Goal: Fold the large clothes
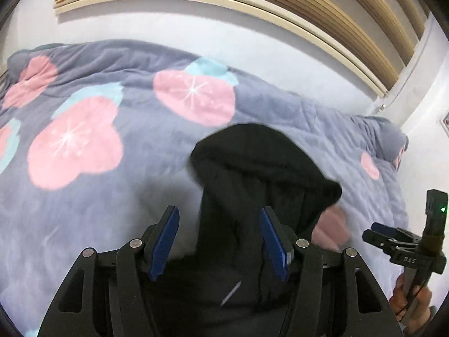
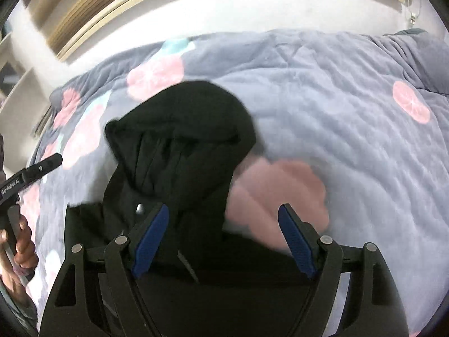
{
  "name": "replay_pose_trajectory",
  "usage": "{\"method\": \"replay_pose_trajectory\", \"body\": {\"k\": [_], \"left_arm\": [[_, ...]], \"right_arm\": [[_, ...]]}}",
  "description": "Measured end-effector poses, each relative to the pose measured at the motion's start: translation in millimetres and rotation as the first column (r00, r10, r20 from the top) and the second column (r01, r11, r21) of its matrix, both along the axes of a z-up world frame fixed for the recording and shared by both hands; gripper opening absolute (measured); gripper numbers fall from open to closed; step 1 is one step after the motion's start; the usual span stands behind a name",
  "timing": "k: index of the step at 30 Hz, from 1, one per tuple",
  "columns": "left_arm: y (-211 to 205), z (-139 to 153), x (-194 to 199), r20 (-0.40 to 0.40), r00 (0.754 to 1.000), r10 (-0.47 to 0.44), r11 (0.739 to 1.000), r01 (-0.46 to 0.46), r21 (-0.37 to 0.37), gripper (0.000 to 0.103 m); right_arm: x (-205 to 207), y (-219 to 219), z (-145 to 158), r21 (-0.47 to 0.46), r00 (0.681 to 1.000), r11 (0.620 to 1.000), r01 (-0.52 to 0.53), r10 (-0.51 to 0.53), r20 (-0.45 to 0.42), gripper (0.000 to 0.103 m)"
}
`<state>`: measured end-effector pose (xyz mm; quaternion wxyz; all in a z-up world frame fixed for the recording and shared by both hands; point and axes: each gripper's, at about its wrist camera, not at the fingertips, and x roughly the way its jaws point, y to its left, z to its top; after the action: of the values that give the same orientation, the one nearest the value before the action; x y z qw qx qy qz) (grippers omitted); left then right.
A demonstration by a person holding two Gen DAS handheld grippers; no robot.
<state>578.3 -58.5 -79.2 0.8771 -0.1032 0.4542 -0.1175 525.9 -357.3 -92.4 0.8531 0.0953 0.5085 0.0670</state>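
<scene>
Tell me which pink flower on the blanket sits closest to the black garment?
The pale pink flower right beside the black garment, partly tucked under its edge. The other pink flowers lie clear of the garment, further across the blanket.

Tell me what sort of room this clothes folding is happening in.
Most likely a bedroom: a quilted grey blanket with pink flower prints covers a bed-like surface against a white wall, and a black garment lies on top for folding.

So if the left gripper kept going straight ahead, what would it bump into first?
Most likely the black garment lying on the flowery quilt; it sits right ahead of the left gripper, though depth is hard to judge.
</scene>
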Motion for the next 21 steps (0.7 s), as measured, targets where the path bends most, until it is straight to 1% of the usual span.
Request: {"method": "replay_pose_trajectory", "body": {"k": [4, 7, 10, 14, 15, 16, 17, 18, 19, 20, 21], "left_arm": [[-4, -13, 35, -0.026, 1.000, 0.000, 1.000, 0.000, -0.007, 0.062], [-6, -36, 62, -0.073, 0.997, 0.009, 1.000, -0.010, -0.012, 0.062], [-6, -62, 87, -0.133, 0.991, 0.022, 1.000, -0.020, 0.023, 0.061], [-6, -89, 110, -0.192, 0.981, 0.028, 0.997, -0.013, 0.077, 0.061], [-5, -93, 115, -0.195, 0.980, 0.038, 0.996, -0.021, 0.084, 0.058], [-4, -96, 119, -0.191, 0.981, 0.038, 0.996, -0.022, 0.087, 0.035], [-3, -99, 124, -0.190, 0.981, 0.034, 0.996, -0.018, 0.086, 0.018], [1, -99, 127, -0.202, 0.979, 0.026, 0.999, -0.017, 0.045, 0.011], [5, -95, 126, -0.191, 0.981, 0.030, 1.000, -0.028, 0.013, 0.009], [12, -86, 122, -0.157, 0.987, 0.024, 0.999, -0.030, -0.031, 0.009], [19, -73, 115, -0.113, 0.994, 0.015, 0.997, -0.024, -0.077, 0.009]], "right_arm": [[34, -7, -18, 0.050, 0.999, 0.998, 0.044, -0.043, -0.018, 0.083], [56, -11, -38, 0.075, 0.996, 0.995, 0.069, -0.065, -0.054, 0.083], [73, -9, -56, 0.095, 0.994, 0.992, 0.079, -0.071, -0.083, 0.083], [91, -5, -78, 0.078, 0.989, 0.993, 0.093, -0.083, -0.122, 0.083], [95, -4, -82, 0.083, 0.988, 0.992, 0.092, -0.081, -0.130, 0.081], [99, -3, -87, 0.083, 0.988, 0.993, 0.089, -0.077, -0.137, 0.061], [103, -1, -90, 0.073, 0.987, 0.994, 0.083, -0.071, -0.147, 0.035], [106, 0, -91, 0.065, 0.986, 0.995, 0.073, -0.062, -0.156, 0.024], [106, -1, -87, 0.063, 0.988, 0.995, 0.078, -0.068, -0.138, 0.020], [104, -4, -78, 0.068, 0.992, 0.994, 0.084, -0.077, -0.102, 0.016], [98, -7, -64, 0.067, 0.995, 0.994, 0.087, -0.084, -0.049, 0.016]]}}
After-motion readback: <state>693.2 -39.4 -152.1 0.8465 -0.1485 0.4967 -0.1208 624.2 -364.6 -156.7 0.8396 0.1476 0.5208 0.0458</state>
